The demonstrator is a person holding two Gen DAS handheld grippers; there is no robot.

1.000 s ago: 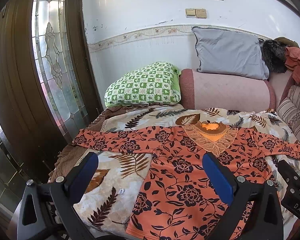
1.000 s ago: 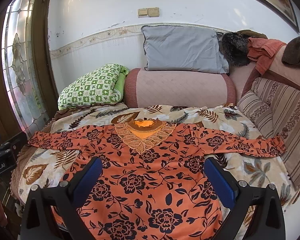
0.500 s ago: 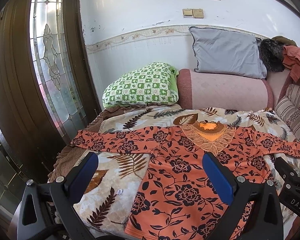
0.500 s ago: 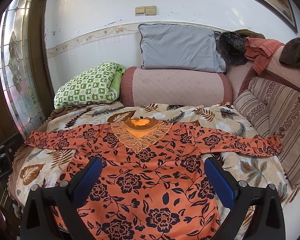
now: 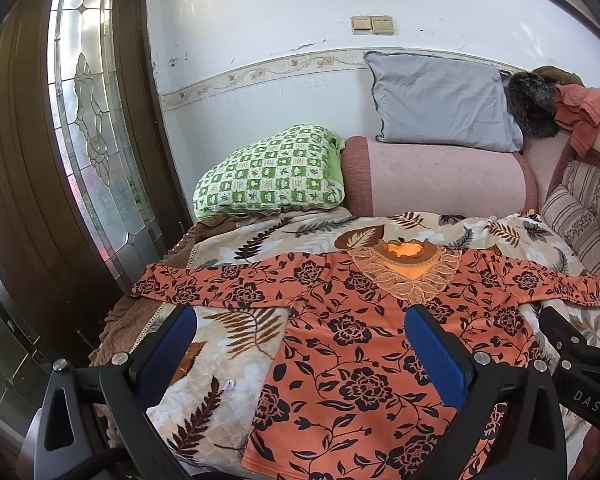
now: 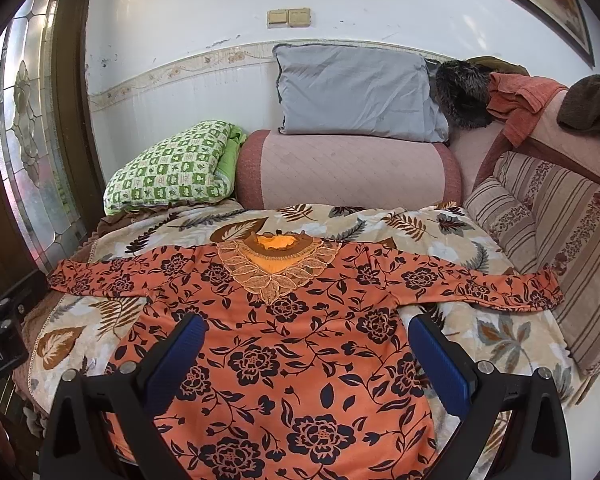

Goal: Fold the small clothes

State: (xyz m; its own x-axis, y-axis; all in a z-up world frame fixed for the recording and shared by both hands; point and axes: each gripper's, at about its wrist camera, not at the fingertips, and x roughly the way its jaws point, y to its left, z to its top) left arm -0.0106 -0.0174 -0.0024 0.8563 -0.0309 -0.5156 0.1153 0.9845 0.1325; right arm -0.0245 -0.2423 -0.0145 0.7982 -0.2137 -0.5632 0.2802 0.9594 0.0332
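Right wrist view has the orange floral blouse spread flat, sleeves out, on the leaf-print blanket of the bed. Right claw and left claw both hover above it, jaws apart, holding nothing. A grab through one layer only would probably drag the slippery fabric crooked, or pinch the blanket too. Its near hem is cut off below both views, so I can't tell whether it overhangs the bed.

Both wrist views over shared shirt
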